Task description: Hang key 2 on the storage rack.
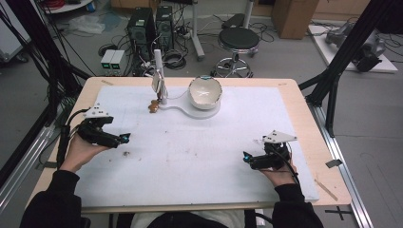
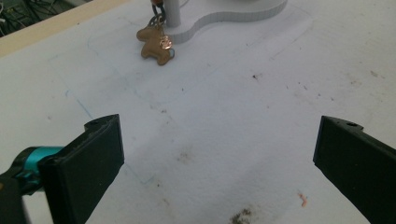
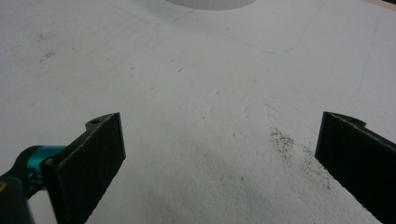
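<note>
The left tongs rest low over the white mat near the left edge of the bench, held in the person's left hand. Their jaws stand spread wide with nothing between them, and only bare mat with a few dark specks lies in the gap. The right tongs sit near the right edge of the bench, toward its front, in the right hand; their jaws are likewise spread wide and hold nothing, over a patch of dark dust on the mat.

The two tongs are well apart, one at each side of the mat, and both point inward toward the middle.

Ahead of the left tongs, toward the far edge of the bench, a small brown bear-shaped charm lies on the mat, touching the foot of a white stand. It is linked by a ring to the stand's upright post, at the left end of the stand's base. The charm is well apart from both tongs, nearer to the left ones.

On the round right end of the same base sits a white bowl, tilted toward the person. Beyond the far edge of the bench, a black stool stands on the floor.
</note>
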Demonstrator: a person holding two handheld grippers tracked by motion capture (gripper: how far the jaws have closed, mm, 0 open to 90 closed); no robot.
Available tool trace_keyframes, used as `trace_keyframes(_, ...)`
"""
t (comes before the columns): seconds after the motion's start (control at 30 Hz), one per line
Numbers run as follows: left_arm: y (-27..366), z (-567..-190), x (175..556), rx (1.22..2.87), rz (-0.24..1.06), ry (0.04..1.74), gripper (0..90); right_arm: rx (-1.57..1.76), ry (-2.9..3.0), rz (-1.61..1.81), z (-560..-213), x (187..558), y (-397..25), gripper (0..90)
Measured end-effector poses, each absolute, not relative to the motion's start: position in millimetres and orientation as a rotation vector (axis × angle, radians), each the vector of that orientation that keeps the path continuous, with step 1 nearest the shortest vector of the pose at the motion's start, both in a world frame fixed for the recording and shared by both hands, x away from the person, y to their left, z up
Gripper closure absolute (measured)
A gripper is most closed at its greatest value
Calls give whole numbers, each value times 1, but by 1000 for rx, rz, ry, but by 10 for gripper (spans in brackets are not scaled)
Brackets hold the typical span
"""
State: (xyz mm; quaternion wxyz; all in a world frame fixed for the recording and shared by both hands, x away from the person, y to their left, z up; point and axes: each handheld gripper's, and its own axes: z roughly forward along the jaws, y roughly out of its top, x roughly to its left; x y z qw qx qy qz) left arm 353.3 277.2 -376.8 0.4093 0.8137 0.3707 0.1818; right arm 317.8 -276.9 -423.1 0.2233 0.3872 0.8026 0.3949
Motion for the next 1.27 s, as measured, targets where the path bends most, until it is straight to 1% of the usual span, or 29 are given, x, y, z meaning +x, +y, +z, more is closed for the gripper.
trace_keyframes(0.27, 281, -382, 341, 2037, 479, 918, 22, 1071, 2220, 1088, -423, 318, -277, 6)
trace_keyframes(0.57, 293, -403, 326, 2025, 498, 924, 22, 1069, 2219, 1088, -424, 318, -278, 6)
trace_keyframes(0.77, 304, -414, 315, 2033, 521, 953, 22, 1065, 2220, 1088, -424, 318, -277, 6)
trace_keyframes(0.93, 310, -427, 302, 2068, 496, 997, 22, 1061, 2220, 1086, -423, 318, -278, 6)
trace_keyframes(1.13, 303, -423, 298, 2042, 507, 970, 22, 1061, 2229, 1081, -424, 318, -276, 6)
trace_keyframes(1.27, 301, -424, 299, 2057, 505, 967, 22, 1059, 2229, 1075, -424, 318, -277, 6)
